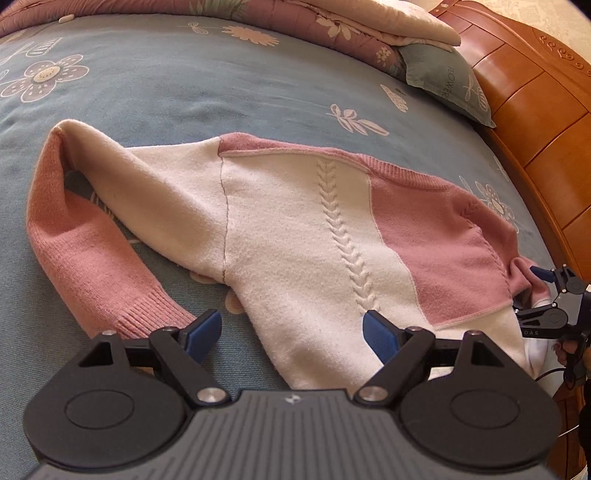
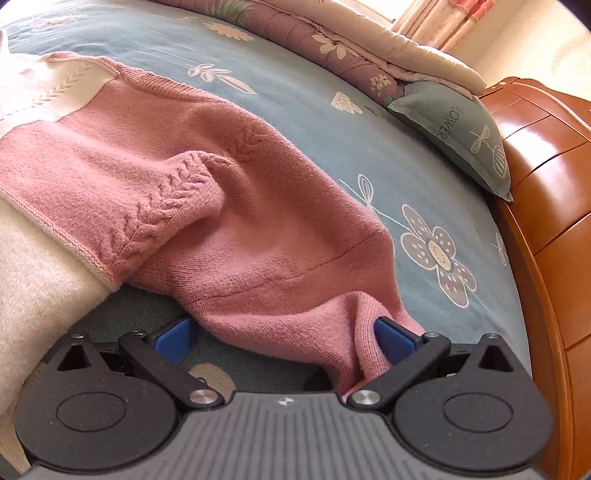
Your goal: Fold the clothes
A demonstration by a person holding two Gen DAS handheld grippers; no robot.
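My left hand-held gripper (image 1: 291,334) wide apart, low over bed (image 1: 184,92); right blue pad touching cream hem of sweater (image 1: 295,229), nothing pinched. My right hand-held gripper (image 2: 284,338) also spread wide, pink sleeve end (image 2: 354,332) draped between pads, against right pad, not clamped. Sweater flat on blue floral bedsheet, other sleeve bent at 9 o'clock. Pillow (image 1: 447,85) at 1 o'clock, wooden headboard (image 1: 535,110) at 2 o'clock, rolled quilt (image 1: 295,22) at 12 o'clock.

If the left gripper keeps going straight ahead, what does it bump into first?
Probably the sweater. The left gripper is open and points at its cream lower edge, just ahead between the fingers. Only bedsheet shows before it, though depth is hard to judge.
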